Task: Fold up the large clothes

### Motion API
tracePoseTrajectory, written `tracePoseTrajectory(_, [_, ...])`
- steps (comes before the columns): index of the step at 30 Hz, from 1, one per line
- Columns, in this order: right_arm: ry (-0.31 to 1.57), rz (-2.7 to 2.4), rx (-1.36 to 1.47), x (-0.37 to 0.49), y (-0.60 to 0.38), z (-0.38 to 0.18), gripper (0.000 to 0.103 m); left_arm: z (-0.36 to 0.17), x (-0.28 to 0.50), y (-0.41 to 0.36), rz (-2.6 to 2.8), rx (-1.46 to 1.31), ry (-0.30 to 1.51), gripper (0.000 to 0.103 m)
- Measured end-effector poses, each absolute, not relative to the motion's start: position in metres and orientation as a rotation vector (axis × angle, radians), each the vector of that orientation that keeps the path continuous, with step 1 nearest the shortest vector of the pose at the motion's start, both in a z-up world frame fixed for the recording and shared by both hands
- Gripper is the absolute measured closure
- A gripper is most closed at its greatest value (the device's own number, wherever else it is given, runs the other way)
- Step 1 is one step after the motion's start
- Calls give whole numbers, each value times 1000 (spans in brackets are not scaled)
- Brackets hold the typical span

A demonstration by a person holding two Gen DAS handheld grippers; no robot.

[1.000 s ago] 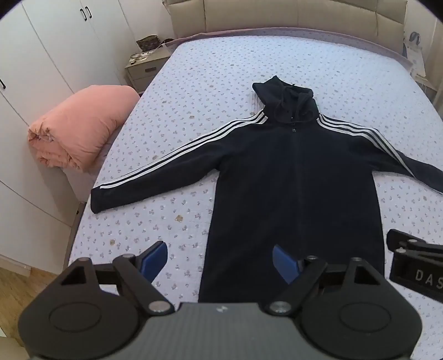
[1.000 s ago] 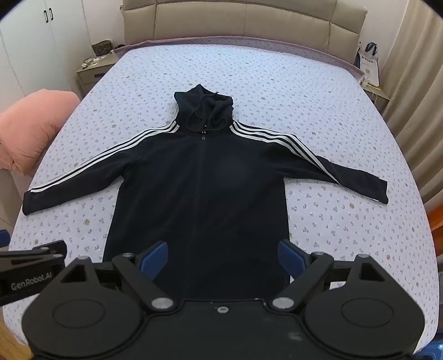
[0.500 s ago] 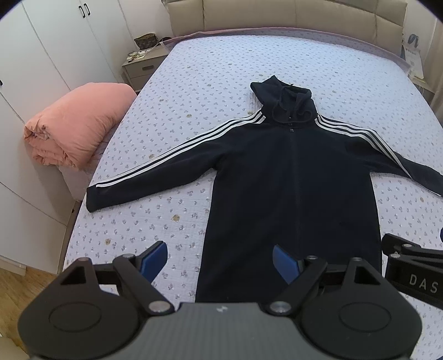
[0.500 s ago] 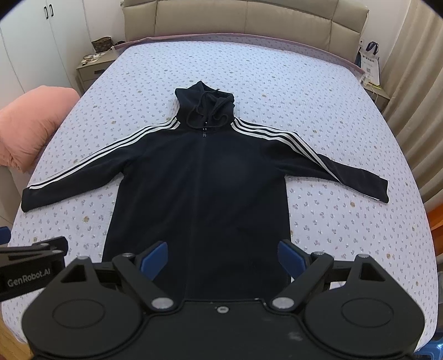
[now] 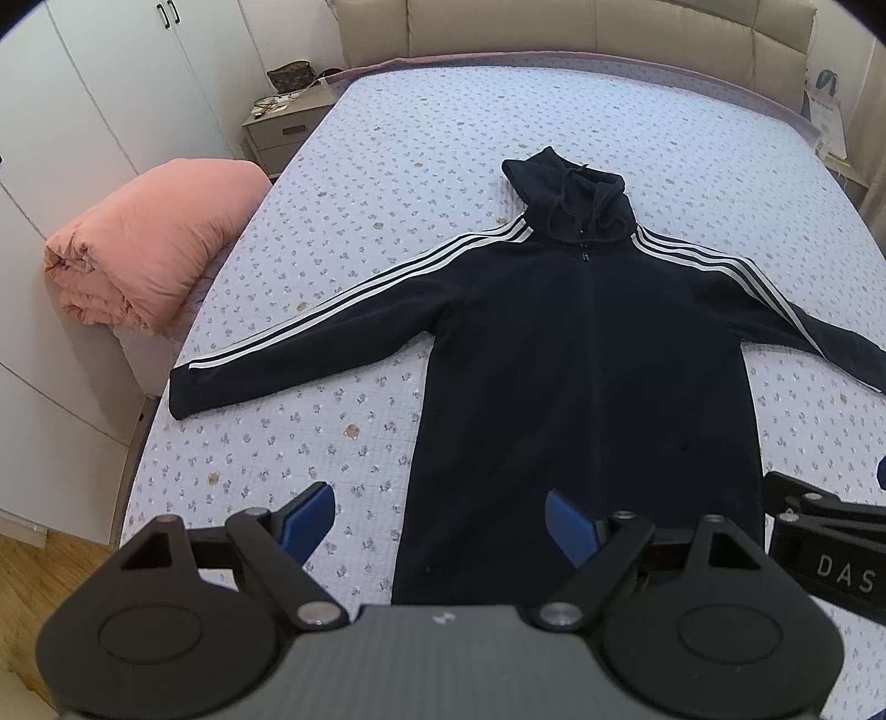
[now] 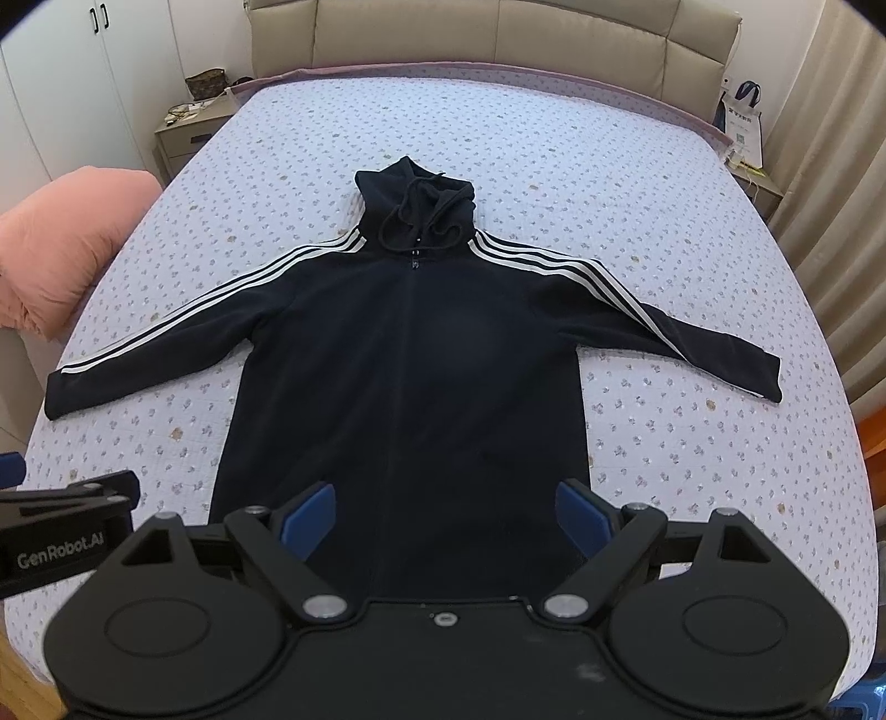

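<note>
A long dark navy hooded jacket (image 5: pixel 587 376) with white sleeve stripes lies flat, front up, on the bed, sleeves spread to both sides; it also shows in the right wrist view (image 6: pixel 415 376). My left gripper (image 5: pixel 440 523) is open and empty above the jacket's lower left hem. My right gripper (image 6: pixel 446 515) is open and empty above the lower middle of the jacket. The right gripper's body (image 5: pixel 825 554) shows at the right edge of the left wrist view, and the left gripper's body (image 6: pixel 61 531) at the left edge of the right wrist view.
The bed (image 5: pixel 415 183) has a pale floral quilt and a beige padded headboard (image 6: pixel 498 33). A rolled pink duvet (image 5: pixel 149 243) lies off the bed's left side. A nightstand (image 5: pixel 282 124) and white wardrobes (image 5: pixel 111 83) stand at the left. Curtains (image 6: pixel 841 166) hang at the right.
Both grippers have shifted slightly forward and up over the bed, so the jacket sits a little lower in view. Both stay open. The jacket has not moved.
</note>
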State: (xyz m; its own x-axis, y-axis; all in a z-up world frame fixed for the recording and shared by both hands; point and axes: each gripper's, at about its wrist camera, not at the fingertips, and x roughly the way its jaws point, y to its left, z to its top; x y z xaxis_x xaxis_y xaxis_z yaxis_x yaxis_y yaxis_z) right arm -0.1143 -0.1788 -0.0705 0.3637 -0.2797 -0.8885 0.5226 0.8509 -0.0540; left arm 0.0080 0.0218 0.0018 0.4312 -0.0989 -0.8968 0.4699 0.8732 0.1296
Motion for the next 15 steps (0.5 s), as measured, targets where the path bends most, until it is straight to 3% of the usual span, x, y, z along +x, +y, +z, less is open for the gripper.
tracePoseTrajectory(15, [1085, -544, 252, -113, -165, -75, 1, -6, 15, 28, -360, 409, 1087, 18])
